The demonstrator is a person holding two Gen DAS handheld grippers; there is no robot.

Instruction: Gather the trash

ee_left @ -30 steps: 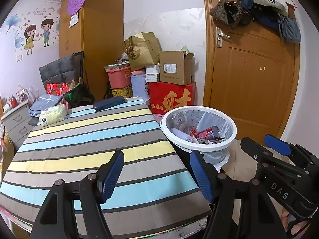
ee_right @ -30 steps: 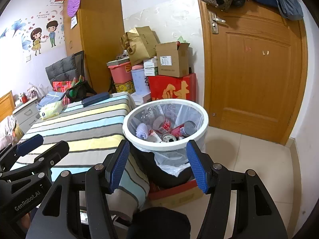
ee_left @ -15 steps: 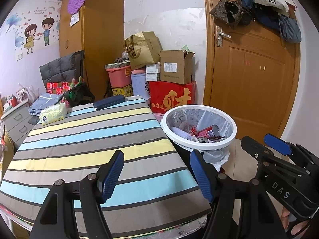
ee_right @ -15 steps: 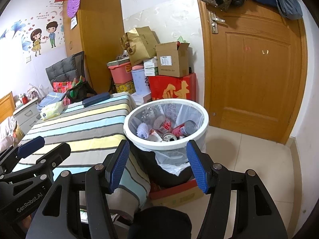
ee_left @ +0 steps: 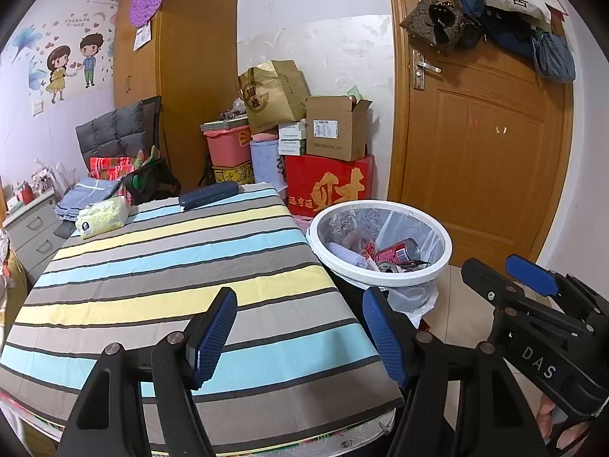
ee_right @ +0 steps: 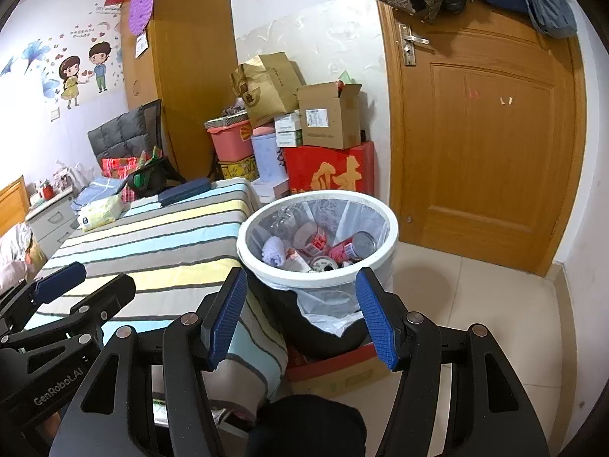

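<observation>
Bedroom clutter fills the background: a wooden door hung with bags, boxes stacked against the wall, and in front a table under a striped cloth. Just beside the table's right edge stands a white bin lined with a clear bag, and it already holds trash: a red can, a second can end, a pale crumpled wad and some wrappers. On the cloth itself no trash shows; only a tissue pack and a dark case lie at its far end, and neither looks like rubbish. The left gripper hovers over the near edge of the cloth with its jaws apart and nothing between them. The right gripper hangs over the near side of the bin, also with jaws apart and empty. Judging from this, the collecting looks largely done: what was to be thrown away seems to sit in the bin, and both tools are free. What may be left is to gather or tie the liner, whose loose edge droops over the rim toward the floor, or to look for scraps outside these views. Whether anything lies on the floor behind the table cannot be told.
</observation>
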